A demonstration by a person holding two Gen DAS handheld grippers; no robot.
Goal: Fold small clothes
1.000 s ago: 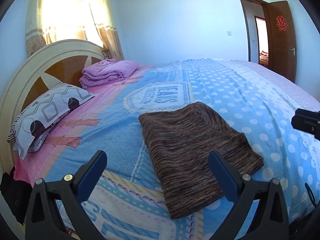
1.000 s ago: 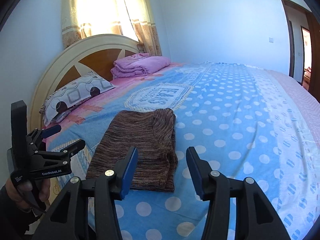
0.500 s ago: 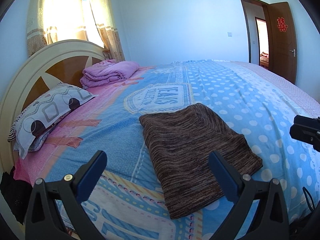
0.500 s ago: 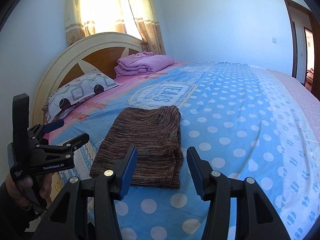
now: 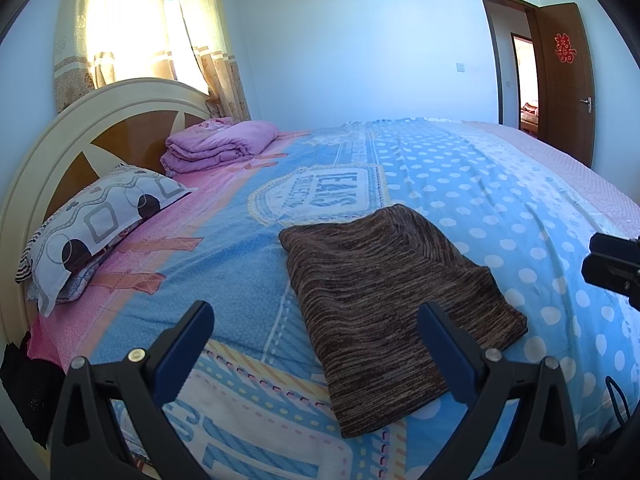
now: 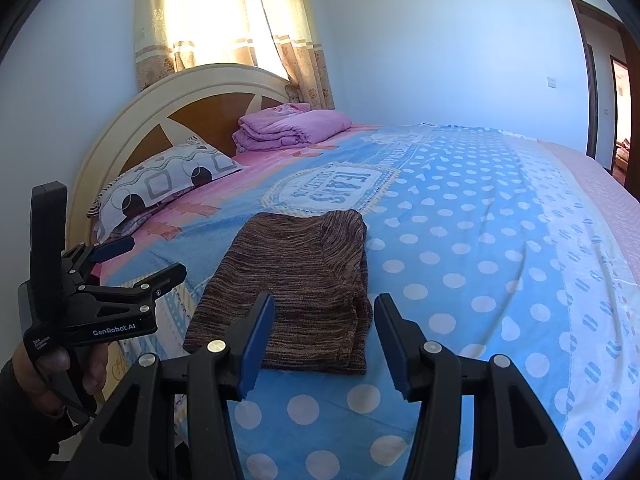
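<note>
A brown knitted garment [image 5: 384,304] lies folded into a flat rectangle on the blue dotted bedspread [image 5: 500,200]; it also shows in the right wrist view [image 6: 304,280]. My left gripper [image 5: 316,348] is open and empty, held above the garment's near left corner. My right gripper [image 6: 320,340] is open and empty, held just above the garment's near edge. The left gripper also shows from the side at the left of the right wrist view [image 6: 136,260], held in a hand.
A patterned pillow [image 5: 100,224] and a folded pink quilt [image 5: 220,144] lie by the wooden headboard [image 5: 80,140] at the left. A curtained window is behind it. An open brown door [image 5: 560,80] is at the far right. Dark cloth [image 5: 28,388] hangs at the bed's near left corner.
Both grippers have drifted slightly; the garment lies as before and both grippers stay open.
</note>
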